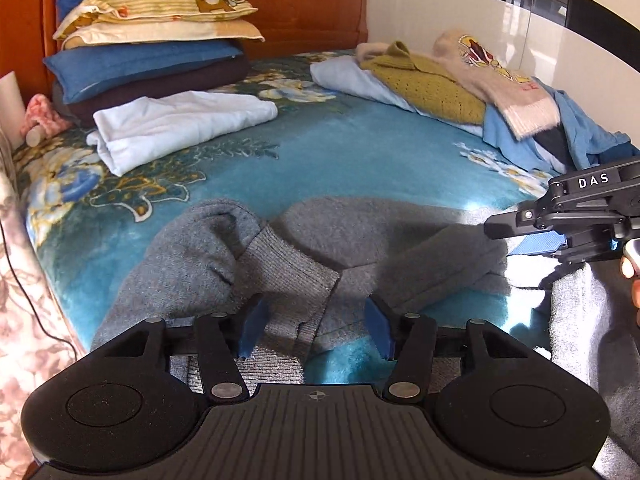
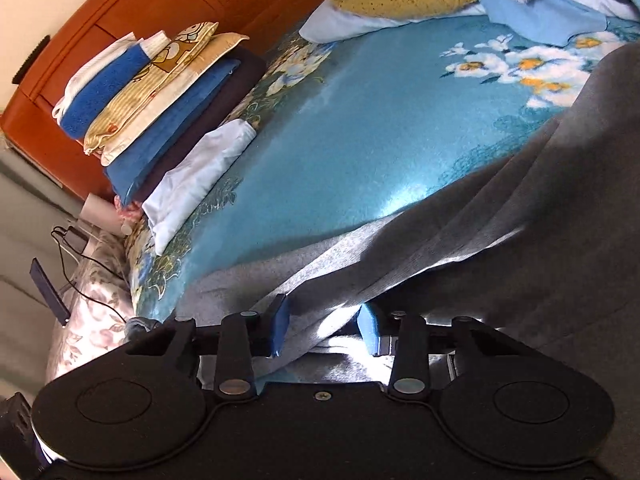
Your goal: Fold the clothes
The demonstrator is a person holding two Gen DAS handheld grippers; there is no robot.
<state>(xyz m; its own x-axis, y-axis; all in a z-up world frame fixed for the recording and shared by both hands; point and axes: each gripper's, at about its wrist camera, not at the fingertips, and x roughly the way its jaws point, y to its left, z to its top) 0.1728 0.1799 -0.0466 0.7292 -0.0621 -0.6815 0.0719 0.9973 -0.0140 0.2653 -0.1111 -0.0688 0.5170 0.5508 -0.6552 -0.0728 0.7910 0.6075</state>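
Left wrist view: grey sweater (image 1: pixel 304 248) on bed (image 1: pixel 360 152), both sleeves crossed over front
Left gripper (image 1: pixel 316 326): released, straddling a sleeve cuff
Right gripper (image 2: pixel 324 330): parted, grey cloth between pads, grasp unclear
Around: one folded white garment (image 1: pixel 180 124); unfolded clothes pile (image 1: pixel 460 88); pillow stack (image 1: pixel 148 40), five

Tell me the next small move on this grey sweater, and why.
Probably close the left tongs on the ribbed cuff of the grey sweater: they stand open with the cuff lying between the pads. The right tongs are also open around a grey fold, so nothing is gripped yet.
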